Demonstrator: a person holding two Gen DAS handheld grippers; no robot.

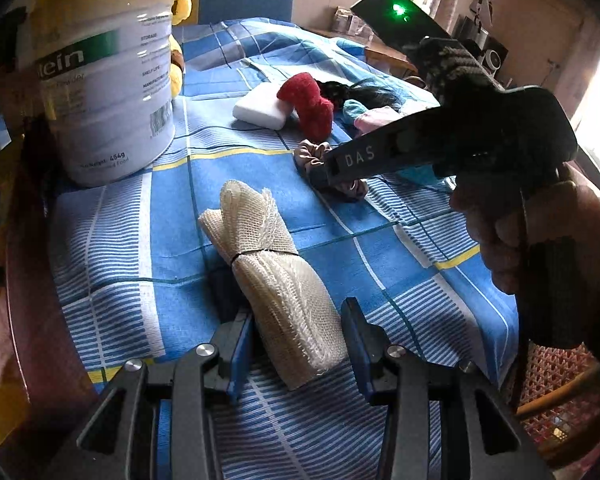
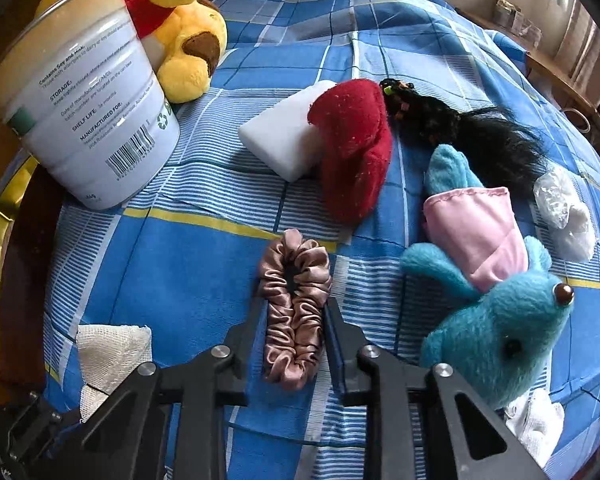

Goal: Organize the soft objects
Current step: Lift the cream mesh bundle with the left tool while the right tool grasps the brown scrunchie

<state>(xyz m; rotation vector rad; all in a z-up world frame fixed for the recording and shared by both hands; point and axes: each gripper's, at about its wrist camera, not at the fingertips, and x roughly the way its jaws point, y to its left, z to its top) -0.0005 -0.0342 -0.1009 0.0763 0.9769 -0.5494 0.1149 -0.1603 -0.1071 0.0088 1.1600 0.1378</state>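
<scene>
A rolled cream gauze bandage lies on the blue checked cloth. Its near end sits between the blue pads of my left gripper, which touch both its sides. A dusty-pink satin scrunchie is squeezed long and narrow between the black fingers of my right gripper, low on the cloth. From the left wrist view, the right gripper comes down on the scrunchie from the right, held by a person's hand. The gauze also shows at the right view's lower left.
An open white tin stands at the left with a yellow plush bear behind it. Past the scrunchie lie a white sponge block, a red plush, black hair, and a blue plush in pink cloth.
</scene>
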